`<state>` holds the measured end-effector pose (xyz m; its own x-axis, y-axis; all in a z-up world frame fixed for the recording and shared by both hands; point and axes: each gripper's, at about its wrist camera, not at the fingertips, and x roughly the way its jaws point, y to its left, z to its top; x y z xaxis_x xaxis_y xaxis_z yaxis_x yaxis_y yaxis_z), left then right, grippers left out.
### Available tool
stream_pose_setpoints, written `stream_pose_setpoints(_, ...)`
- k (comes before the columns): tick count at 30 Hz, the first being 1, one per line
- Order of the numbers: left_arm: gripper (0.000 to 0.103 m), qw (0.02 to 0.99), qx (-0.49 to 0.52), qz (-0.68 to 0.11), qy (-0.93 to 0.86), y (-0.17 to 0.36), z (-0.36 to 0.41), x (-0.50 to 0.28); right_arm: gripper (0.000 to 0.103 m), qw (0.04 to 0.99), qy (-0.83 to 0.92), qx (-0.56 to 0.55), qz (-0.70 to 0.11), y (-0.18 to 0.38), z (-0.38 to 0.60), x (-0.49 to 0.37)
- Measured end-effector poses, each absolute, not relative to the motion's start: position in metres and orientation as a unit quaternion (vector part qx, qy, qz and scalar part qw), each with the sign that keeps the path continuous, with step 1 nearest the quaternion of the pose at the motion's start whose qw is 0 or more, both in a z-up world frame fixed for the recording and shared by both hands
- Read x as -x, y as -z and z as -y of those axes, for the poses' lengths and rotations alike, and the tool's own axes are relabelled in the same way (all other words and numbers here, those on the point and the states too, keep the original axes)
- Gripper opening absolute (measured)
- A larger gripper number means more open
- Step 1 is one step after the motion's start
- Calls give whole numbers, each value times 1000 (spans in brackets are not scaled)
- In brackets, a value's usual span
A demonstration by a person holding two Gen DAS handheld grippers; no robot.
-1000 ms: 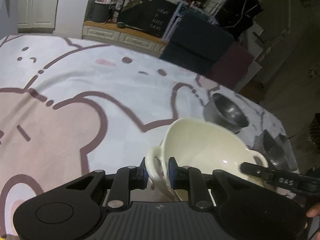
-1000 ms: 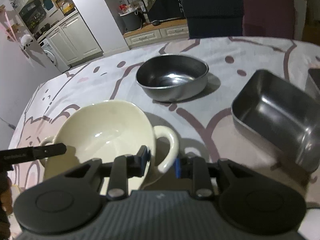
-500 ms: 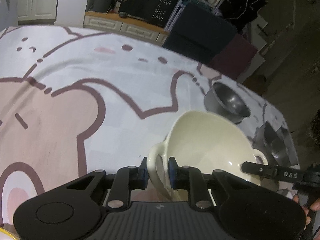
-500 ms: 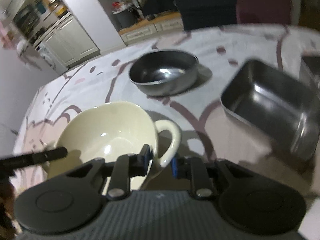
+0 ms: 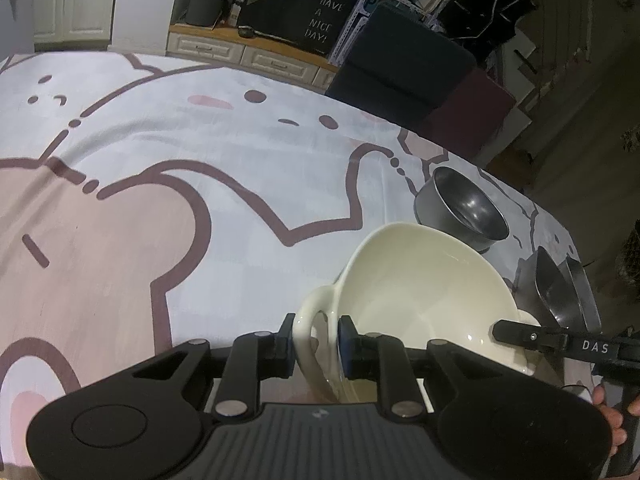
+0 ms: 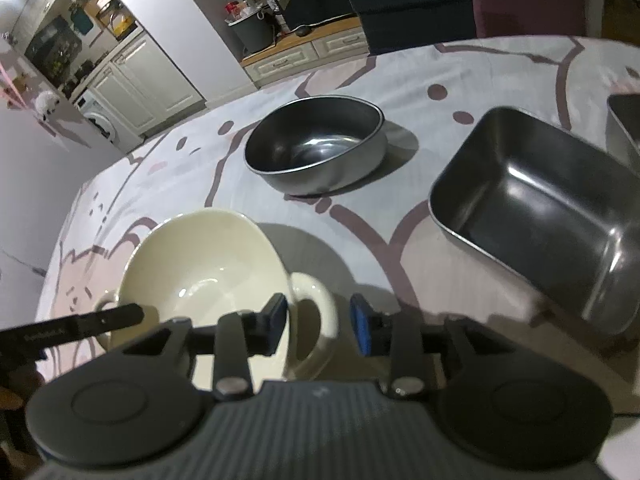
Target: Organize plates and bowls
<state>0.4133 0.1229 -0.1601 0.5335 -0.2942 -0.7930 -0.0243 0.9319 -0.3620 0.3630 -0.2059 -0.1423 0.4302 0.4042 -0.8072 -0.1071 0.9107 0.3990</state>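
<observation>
A cream two-handled bowl [image 5: 424, 300] sat on the table, on a cloth printed with pink cartoon bears [image 5: 160, 220], at the near edge in front of both grippers. The left gripper [image 5: 316, 344] was clamped narrowly on the bowl's left loop handle [image 5: 308, 336], its blue-faced pads pressing the handle from either side. In the right wrist view the right gripper [image 6: 318, 326] stood around the opposite handle [image 6: 316, 296]: its jaws had just been opening, and the handle lay between them with a clear gap on the right-hand side, so the pads [image 6: 360, 326] no longer pinched it. A slim black finger of the left gripper reached in from the left of that view, over the bowl's rim.

Farther out on the cloth, a round steel bowl [image 6: 316, 152] stood upright and apart from the cream bowl. To its right, nearer the right edge, was a rectangular steel tray [image 6: 540, 208], and a sliver of another steel container [image 6: 624, 124] showed at the frame's edge just beyond it. At the far end of the table stood dark chair backs [image 5: 404, 68], with a cabinet [image 5: 248, 52] and a dark sign reading "HAVE A NICE DAY" [image 5: 324, 20] behind.
</observation>
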Motion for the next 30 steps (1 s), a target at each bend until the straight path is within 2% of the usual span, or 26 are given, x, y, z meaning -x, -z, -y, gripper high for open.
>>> stream_pose_setpoints(1,23,861,161,-475,81,159,-122,-413,32,832,-157,-150,-511,143,206,-363)
stream_pose_setpoints(2,23,863,155,-474,84,159,-122,-412,31,832,-162,-150,-509,142,205,-362)
stream_pose_setpoints(7,23,864,147,-473,91,158,-123,-410,32,848,-169,-89,-494,137,193,-357)
stream_pose_setpoints(15,23,865,145,-471,96,151,-121,-406,32,854,-183,-54,-485,131,190,-352)
stream_pose_setpoints(30,21,894,149,-402,131,78,-88,-364,32,890,-187,-52,-412,67,219,-310)
